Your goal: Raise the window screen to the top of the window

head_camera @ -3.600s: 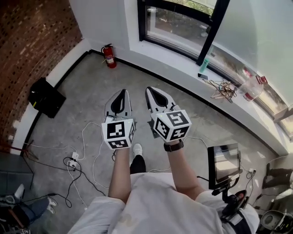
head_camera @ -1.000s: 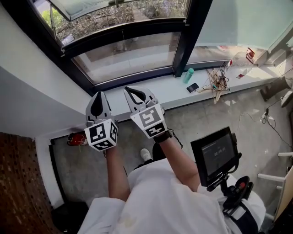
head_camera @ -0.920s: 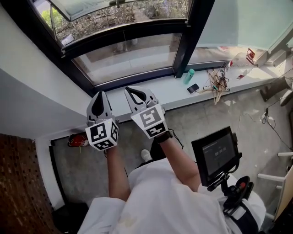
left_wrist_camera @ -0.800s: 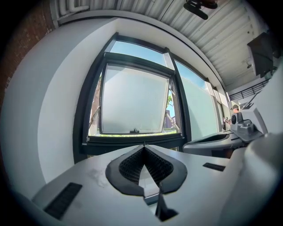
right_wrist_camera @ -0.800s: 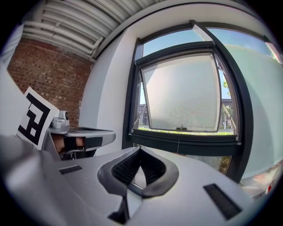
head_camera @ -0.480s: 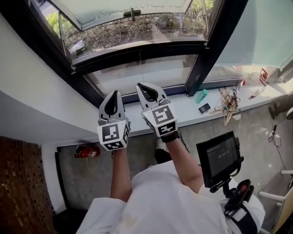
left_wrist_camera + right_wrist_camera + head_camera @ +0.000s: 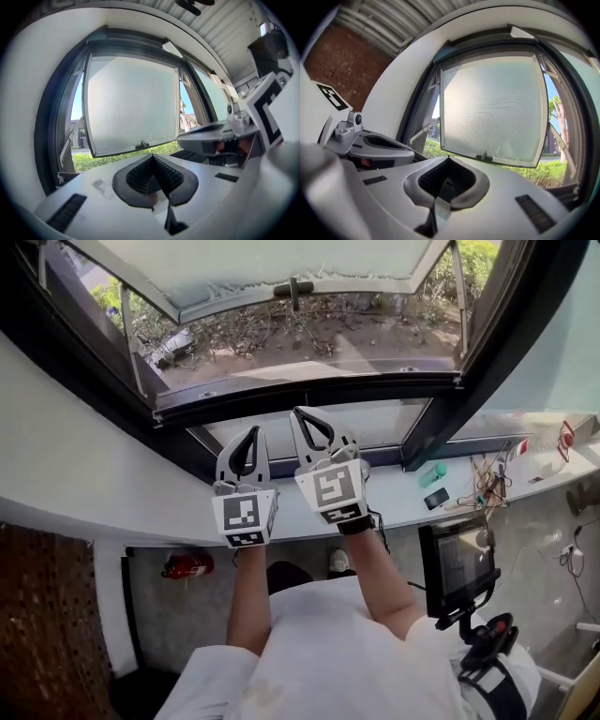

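The dark metal window frame [image 7: 309,390] is spanning the top of the head view, with greenery showing beyond it. Inside its upper opening the frosted panel [image 7: 262,268] is hanging: a flat, translucent, nearly square sheet with a thin metal border. It is tilting outward, its top edge staying at the frame and its lower edge pointing away from the room and running side to side. Whether this sheet is the screen itself, you cannot tell. Below the frame, the smooth white sill [image 7: 281,512] is curving from left to right.

You are holding the left gripper [image 7: 251,432] and the right gripper [image 7: 307,418] side by side over the sill's middle, both pointing at the window, well short of the panel. Each is keeping its ribbed black pads pressed together, pinching nothing.

A small dark handle [image 7: 294,289] is sitting at the middle of the panel's lower edge. A green bottle [image 7: 433,473] is lying toward the sill's right end.
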A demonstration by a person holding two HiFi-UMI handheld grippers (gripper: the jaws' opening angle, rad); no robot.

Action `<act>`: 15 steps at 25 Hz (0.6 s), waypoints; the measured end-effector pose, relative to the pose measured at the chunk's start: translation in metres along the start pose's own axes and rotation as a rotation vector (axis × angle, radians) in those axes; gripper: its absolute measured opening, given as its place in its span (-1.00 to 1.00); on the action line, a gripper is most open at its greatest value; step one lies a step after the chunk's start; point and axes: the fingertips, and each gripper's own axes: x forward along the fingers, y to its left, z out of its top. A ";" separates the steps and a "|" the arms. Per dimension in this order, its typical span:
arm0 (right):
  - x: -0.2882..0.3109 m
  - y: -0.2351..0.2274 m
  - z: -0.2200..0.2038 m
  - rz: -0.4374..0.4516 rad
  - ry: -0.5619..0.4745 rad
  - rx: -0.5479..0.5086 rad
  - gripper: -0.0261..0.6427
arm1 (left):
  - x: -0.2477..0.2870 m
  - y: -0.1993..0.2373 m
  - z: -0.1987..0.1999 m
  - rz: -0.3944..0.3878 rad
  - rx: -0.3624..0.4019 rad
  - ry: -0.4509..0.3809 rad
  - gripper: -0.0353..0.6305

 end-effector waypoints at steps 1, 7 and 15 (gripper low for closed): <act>0.006 -0.003 0.001 -0.003 -0.001 -0.010 -0.93 | 0.009 0.006 -0.004 -0.004 0.014 0.011 -0.91; 0.036 -0.008 0.000 -0.009 -0.001 0.068 -0.93 | 0.050 0.027 -0.003 -0.102 0.022 -0.002 -0.91; 0.049 -0.014 -0.034 -0.057 0.074 0.135 -0.93 | 0.092 0.017 -0.054 -0.258 0.375 0.164 -0.91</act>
